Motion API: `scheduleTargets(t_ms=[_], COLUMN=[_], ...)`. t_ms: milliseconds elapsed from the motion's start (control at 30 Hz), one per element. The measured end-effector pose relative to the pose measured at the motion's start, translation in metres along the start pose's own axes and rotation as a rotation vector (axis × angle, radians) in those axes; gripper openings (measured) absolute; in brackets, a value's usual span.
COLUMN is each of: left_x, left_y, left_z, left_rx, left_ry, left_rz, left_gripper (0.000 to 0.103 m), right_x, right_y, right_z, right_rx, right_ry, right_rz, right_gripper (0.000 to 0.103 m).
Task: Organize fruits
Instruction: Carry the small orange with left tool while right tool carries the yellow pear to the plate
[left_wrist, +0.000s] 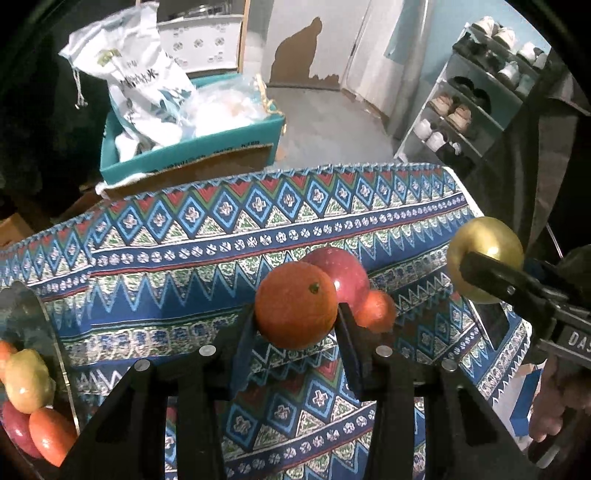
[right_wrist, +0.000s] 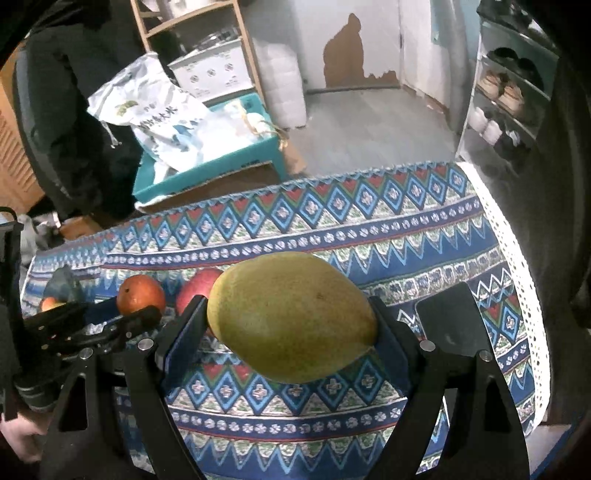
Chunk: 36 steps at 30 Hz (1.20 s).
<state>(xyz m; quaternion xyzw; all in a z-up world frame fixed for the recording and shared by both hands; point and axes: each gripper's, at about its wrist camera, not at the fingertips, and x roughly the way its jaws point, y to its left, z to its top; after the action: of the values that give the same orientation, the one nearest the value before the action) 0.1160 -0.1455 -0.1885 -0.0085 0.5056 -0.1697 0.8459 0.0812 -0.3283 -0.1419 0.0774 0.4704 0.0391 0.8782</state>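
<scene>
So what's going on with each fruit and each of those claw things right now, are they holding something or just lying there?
left gripper: shut on the orange, lifted off the cloth
orange: held in the air
right gripper: shut on the mango
mango: held above the table
red apple: lying on the tablecloth
small orange fruit: lying beside the red apple
tablecloth: spread flat

Soft cloth, shiny fruit, dark plastic

The desk wears a woven cloth with a bumpy stitched edge. The orange has dimpled, matt skin, and the red apple behind it is smooth and glossy. The mango looks smooth and dull with tiny specks. Both the left hand-held gripper and the right hand-held gripper are matt black plastic with shiny metal pins. The teal box is torn cardboard, and the bag in it looks crinkly
</scene>
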Motion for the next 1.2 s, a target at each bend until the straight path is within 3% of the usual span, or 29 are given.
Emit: scheduleTargets(t_ms=[1200], left_x=[-0.142], left_y=[0.058], left_z=[-0.01], left_rx=[-0.053], left_ry=[-0.228], left_rz=[0.056], left_gripper=[0.043], right_x=[-0.063], right_y=[0.11], right_z=[0.031], right_rx=[-0.149], right_ry=[-0.143], right_rz=[0.134], right_gripper=[0.085])
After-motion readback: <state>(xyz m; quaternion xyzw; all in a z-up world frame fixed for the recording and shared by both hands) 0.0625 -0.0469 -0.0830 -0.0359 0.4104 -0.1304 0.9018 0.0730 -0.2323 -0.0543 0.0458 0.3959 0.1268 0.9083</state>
